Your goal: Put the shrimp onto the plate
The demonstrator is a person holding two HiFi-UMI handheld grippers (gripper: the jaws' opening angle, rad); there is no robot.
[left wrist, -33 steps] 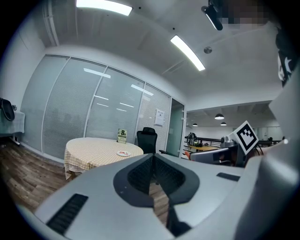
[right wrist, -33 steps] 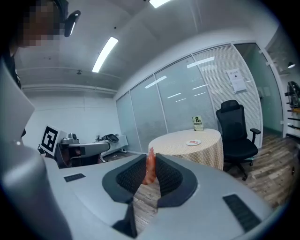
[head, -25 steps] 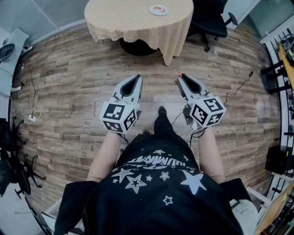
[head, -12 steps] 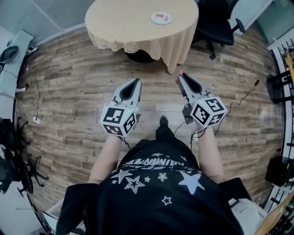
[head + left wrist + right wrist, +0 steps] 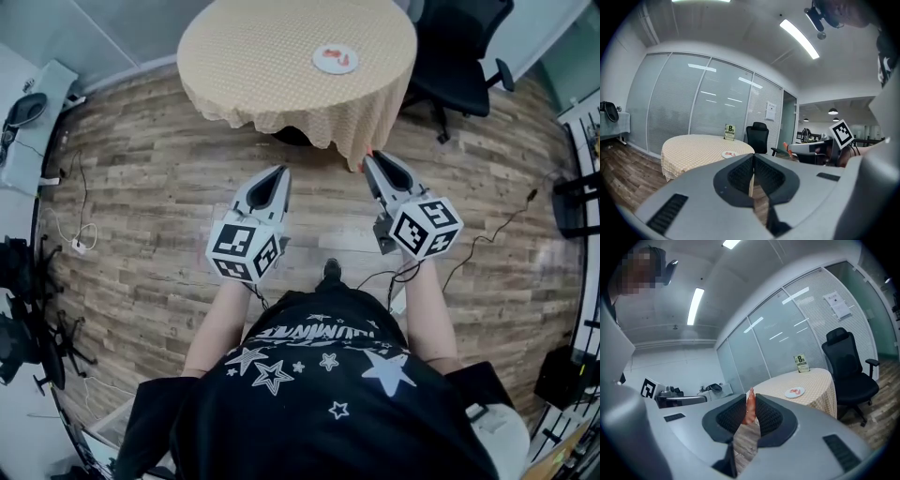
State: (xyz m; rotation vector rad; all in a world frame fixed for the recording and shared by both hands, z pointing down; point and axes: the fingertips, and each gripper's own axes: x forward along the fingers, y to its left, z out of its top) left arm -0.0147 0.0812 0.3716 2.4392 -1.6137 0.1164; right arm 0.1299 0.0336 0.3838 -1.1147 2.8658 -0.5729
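An orange shrimp [image 5: 750,408] stands pinched between the jaws of my right gripper [image 5: 750,414], its tip poking out at the jaw tips [image 5: 367,156]. The white plate [image 5: 335,59] lies on the round table with a checked cloth [image 5: 262,56], and something orange lies on it; it also shows in the right gripper view as the plate [image 5: 794,392] and in the left gripper view as the plate [image 5: 729,154]. My left gripper [image 5: 278,174] is shut with nothing in it, its jaws pressed together [image 5: 753,165]. Both grippers hang over the floor, short of the table's near edge.
A black office chair [image 5: 464,56] stands right of the table. Cables [image 5: 497,192] trail over the wooden floor on the right, and a cable with a plug [image 5: 77,246] lies on the left. A small sign [image 5: 801,363] stands on the table's far side.
The table and plate have come lower in the head view, nearer to both grippers. The grippers keep their pose, the right still shut on the shrimp.
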